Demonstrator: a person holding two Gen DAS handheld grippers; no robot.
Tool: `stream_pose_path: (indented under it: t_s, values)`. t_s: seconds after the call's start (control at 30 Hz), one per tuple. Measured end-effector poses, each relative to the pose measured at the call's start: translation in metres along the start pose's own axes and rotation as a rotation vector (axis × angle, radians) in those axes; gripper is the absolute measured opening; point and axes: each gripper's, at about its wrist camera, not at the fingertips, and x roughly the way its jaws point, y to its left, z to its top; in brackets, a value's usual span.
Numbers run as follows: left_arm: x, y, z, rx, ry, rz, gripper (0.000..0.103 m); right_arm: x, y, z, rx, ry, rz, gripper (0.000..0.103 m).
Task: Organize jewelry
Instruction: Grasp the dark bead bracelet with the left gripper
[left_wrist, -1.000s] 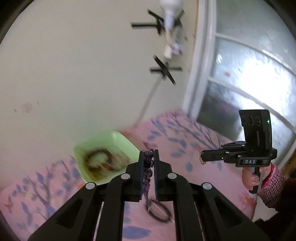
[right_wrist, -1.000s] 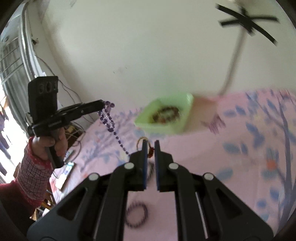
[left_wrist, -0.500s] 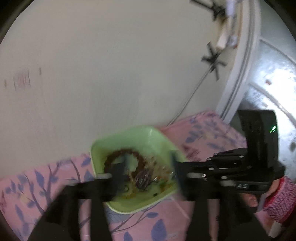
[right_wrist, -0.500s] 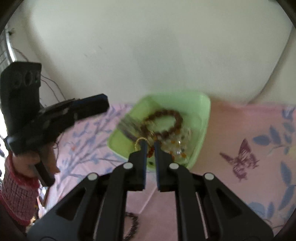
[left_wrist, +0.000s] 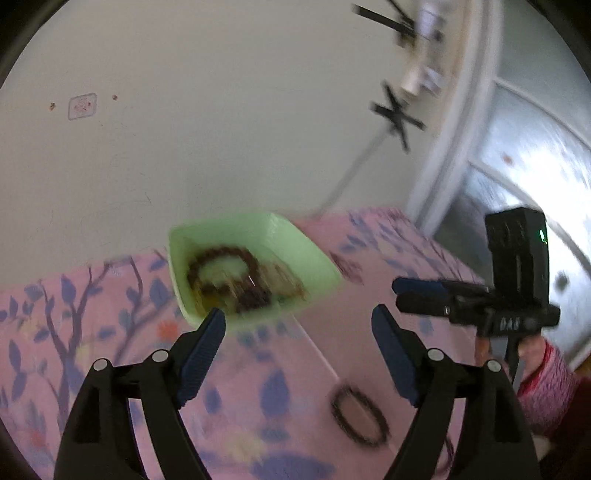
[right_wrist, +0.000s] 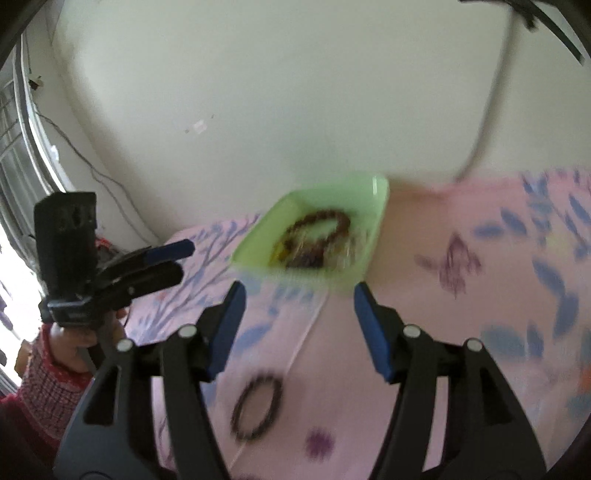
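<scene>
Green tray (left_wrist: 291, 240) sitting at mid-frame in the left wrist view, on the pink cloth near the wall, holding a heap of jewelry: a brown bead bracelet (left_wrist: 221, 258) ringed on top, with darker strands blurred beneath it (too smeared to sort one from another). Seen also in the right wrist view, upper middle.

Dark bead bracelet (right_wrist: 257, 410) lying loose on the cloth, lower middle of the right wrist view, well apart from the tray and close in front of both grippers.

Left gripper (left_wrist: 297, 323): jaws opening, spread wide, nothing between them. Right gripper (right_wrist: 295, 295): jaws opening too, likewise empty; visible again at the right edge of the left wrist view, held by a hand (left_wrist: 532, 347) in a red checked sleeve.

Probably between pieces, with one lot already in the tray. Next likely: drop onto the loose dark bracelet, straddle one side of its ring with the pads, close, lift, carry to the tray. Thin beads on soft cloth, so a low approach needed, without pinching the fabric.

Surface: pink cloth (right_wrist: 461, 369) printed with blue leaves, branches and a purple butterfly. Behind it a plain cream wall (left_wrist: 184, 129), a cable running up toward blurred black fittings at upper right, and a white-framed frosted window (left_wrist: 535, 155) at right.
</scene>
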Motion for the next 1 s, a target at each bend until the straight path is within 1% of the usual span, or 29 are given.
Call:
stream_pose_path:
  t_s: [0.07, 0.17, 0.23, 0.33, 0.37, 0.4, 0.43, 0.47, 0.57, 0.67, 0.77, 1.0]
  values:
    - [-0.002, -0.015, -0.020, 0.033, 0.035, -0.013, 0.084, -0.010, 0.005, -0.023, -0.007, 0.032, -0.004, 0.059]
    - [0.002, -0.029, -0.043, 0.041, 0.098, -0.042, 0.084, -0.017, 0.018, -0.059, -0.038, 0.067, -0.027, 0.059]
    - [0.008, -0.037, -0.056, 0.051, 0.133, -0.045, 0.084, -0.022, 0.026, -0.081, -0.054, 0.082, -0.043, 0.059]
    - [0.022, -0.044, -0.068, 0.040, 0.179, -0.042, 0.084, -0.023, 0.025, -0.099, -0.043, 0.094, -0.046, 0.059]
    - [0.028, -0.045, -0.071, 0.037, 0.197, -0.024, 0.084, -0.027, 0.026, -0.101, -0.039, 0.085, -0.063, 0.059]
    - [0.032, -0.046, -0.072, 0.041, 0.207, 0.006, 0.084, -0.032, 0.027, -0.101, -0.045, 0.050, -0.071, 0.059]
    - [0.036, -0.047, -0.074, 0.042, 0.217, 0.053, 0.084, -0.034, 0.028, -0.101, -0.045, 0.037, -0.067, 0.059]
    - [0.038, -0.047, -0.075, 0.040, 0.218, 0.069, 0.084, -0.035, 0.028, -0.100, -0.040, 0.034, -0.071, 0.059]
    - [0.041, -0.047, -0.077, 0.021, 0.204, 0.097, 0.084, -0.035, 0.026, -0.102, -0.027, 0.039, -0.068, 0.059]
    - [0.046, -0.044, -0.080, 0.008, 0.219, 0.125, 0.084, -0.034, 0.029, -0.102, -0.034, 0.045, -0.069, 0.059]
    - [0.048, -0.046, -0.082, 0.019, 0.206, 0.152, 0.084, -0.036, 0.028, -0.101, -0.034, 0.046, -0.070, 0.059]
    - [0.051, -0.050, -0.083, 0.027, 0.214, 0.169, 0.084, -0.035, 0.031, -0.101, -0.053, 0.052, -0.090, 0.059]
